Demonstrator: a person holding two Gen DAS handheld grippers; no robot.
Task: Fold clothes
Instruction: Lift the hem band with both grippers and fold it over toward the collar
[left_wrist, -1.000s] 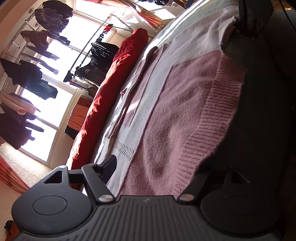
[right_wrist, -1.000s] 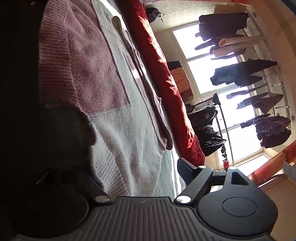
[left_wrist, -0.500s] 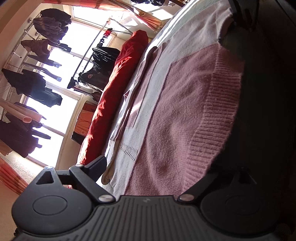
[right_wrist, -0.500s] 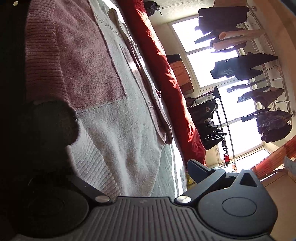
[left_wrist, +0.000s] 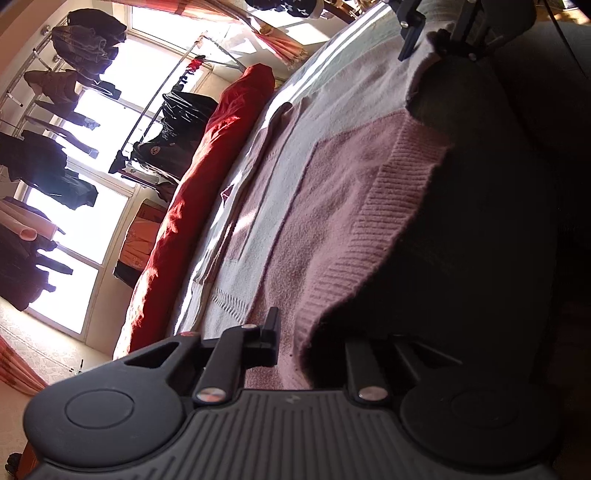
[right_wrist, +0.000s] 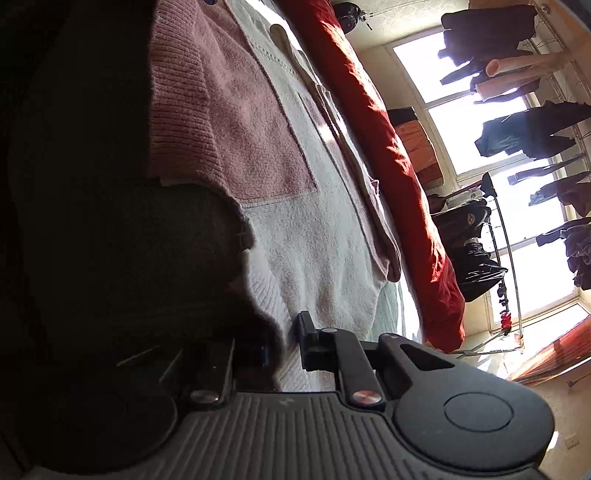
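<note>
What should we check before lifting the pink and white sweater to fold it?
1. Left tool pinches the pink hem corner: ok.
2. Right tool pinches the white hem corner: ok.
3. Sweater body lies flat on the bed: ok.
4. Red cushion sits off the sweater: ok.
5. Sleeves lie flat: cannot tell.

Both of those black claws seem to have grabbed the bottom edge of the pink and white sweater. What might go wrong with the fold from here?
1. The left gripper and right gripper each pinch only the ribbed hem of the sweater, so the knit could slip out when lifted.
2. The hem sags between the two grips, so the fold may crease unevenly.
3. The red duvet lies bunched right along the sweater's far side; the folded edge could land on it.
</note>
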